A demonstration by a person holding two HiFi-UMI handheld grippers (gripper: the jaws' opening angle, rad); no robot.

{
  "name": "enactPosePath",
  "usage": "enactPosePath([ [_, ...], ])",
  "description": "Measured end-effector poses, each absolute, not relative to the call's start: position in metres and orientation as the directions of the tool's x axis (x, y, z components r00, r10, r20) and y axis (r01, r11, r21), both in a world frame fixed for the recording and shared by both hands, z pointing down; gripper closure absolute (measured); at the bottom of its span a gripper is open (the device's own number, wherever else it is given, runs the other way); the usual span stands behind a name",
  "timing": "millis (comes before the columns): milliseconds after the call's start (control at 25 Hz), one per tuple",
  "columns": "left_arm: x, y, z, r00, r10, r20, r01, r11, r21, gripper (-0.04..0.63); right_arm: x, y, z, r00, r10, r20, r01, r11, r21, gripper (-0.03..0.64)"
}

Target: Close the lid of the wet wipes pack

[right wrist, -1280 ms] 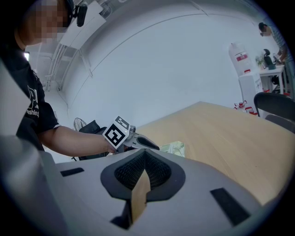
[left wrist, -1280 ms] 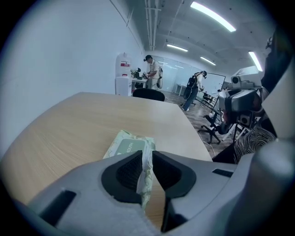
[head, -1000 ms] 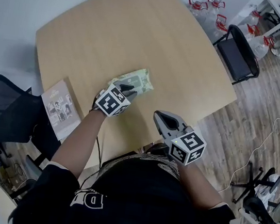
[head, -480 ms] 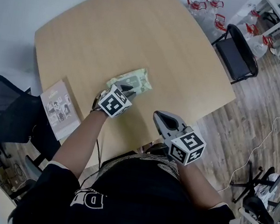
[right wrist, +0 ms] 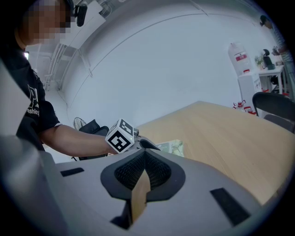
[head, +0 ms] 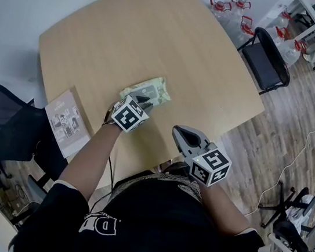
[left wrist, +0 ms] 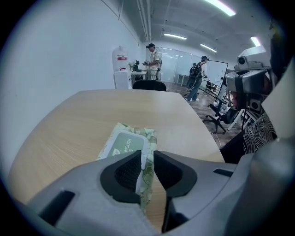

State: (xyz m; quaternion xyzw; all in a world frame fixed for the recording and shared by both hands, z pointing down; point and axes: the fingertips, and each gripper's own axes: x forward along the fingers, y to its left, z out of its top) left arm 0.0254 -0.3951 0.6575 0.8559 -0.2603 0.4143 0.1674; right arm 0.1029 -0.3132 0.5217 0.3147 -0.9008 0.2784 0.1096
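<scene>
The wet wipes pack (head: 153, 88), pale green with a leaf print, lies near the middle of the wooden table (head: 149, 27). Its grey-green lid (left wrist: 123, 144) lies flat on top of the pack. My left gripper (head: 144, 99) points steeply down at the pack's near edge. In the left gripper view the gripper (left wrist: 147, 157) is shut on that edge, with the wrapper pinched between the pads. My right gripper (head: 182, 134) hovers over the table's near edge, to the right of the pack and apart from it. In the right gripper view it (right wrist: 144, 155) is shut with nothing in it, and the pack (right wrist: 173, 147) shows beyond.
A booklet (head: 64, 119) lies at the table's near left edge. A black mesh chair (head: 1, 128) stands to the left, another black chair (head: 268, 58) at the far right. Water jugs (head: 233, 9) stand on the floor behind it. People stand far off (left wrist: 154, 59).
</scene>
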Motion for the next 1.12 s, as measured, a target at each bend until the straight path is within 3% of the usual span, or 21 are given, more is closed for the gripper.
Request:
enactPosePath([
  [640,0.018,-0.39,0.619,0.58,-0.382,0.719,-0.622,-0.778,0.088,0.509,0.095,-0.298,0.512,-0.768,-0.525,0.366,-0.64,0.648,-0.412,0.617],
  [1120,-0.009,-0.347,0.547,0.646,-0.484,0.591,-0.647,-0.758,0.086,0.572,0.067,-0.256,0.487,-0.755,-0.563,0.335,-0.655,0.666,-0.357,0.617],
])
